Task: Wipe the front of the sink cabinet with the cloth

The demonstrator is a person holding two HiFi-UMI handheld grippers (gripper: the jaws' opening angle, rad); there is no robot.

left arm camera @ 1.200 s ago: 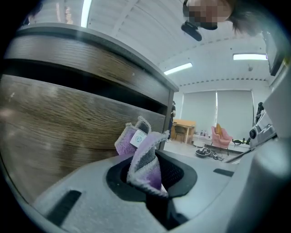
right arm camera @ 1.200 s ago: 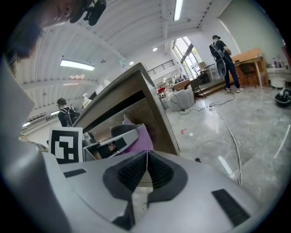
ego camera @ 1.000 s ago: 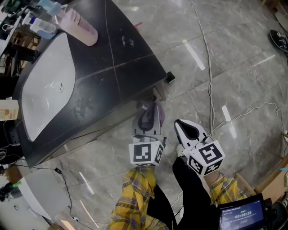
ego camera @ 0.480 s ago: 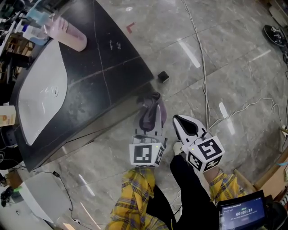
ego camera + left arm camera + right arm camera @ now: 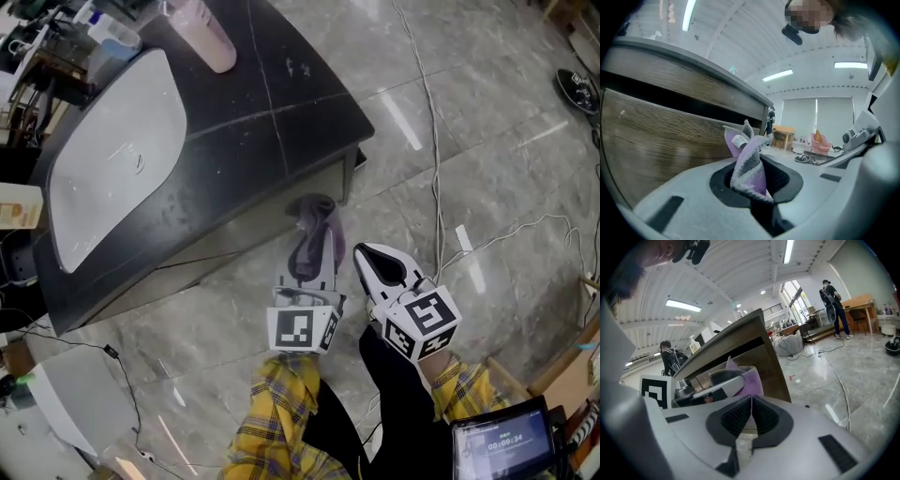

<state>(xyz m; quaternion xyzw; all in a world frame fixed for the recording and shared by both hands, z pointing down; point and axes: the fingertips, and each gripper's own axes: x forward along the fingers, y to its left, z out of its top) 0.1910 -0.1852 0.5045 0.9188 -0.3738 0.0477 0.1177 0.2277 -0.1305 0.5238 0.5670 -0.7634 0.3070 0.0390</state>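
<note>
Brought purple cloth point(image 5: 312, 230), clamped in left gripper point(image 5: 757, 183), nearer cabinet front point(image 5: 656, 140), ready for wiping; kept right gripper point(image 5: 751, 416) clenched, empty.

— How many grippers?
— Two: left gripper point(image 5: 309, 274), right gripper point(image 5: 367, 255).
— What else?
— One purple cloth point(image 5: 314, 234) at the left gripper's tips. Ahead of both, one sink cabinet point(image 5: 281, 122), with one white basin point(image 5: 122, 159) and one pink bottle point(image 5: 211, 33). One lit screen point(image 5: 502, 450) behind the right gripper.
</note>
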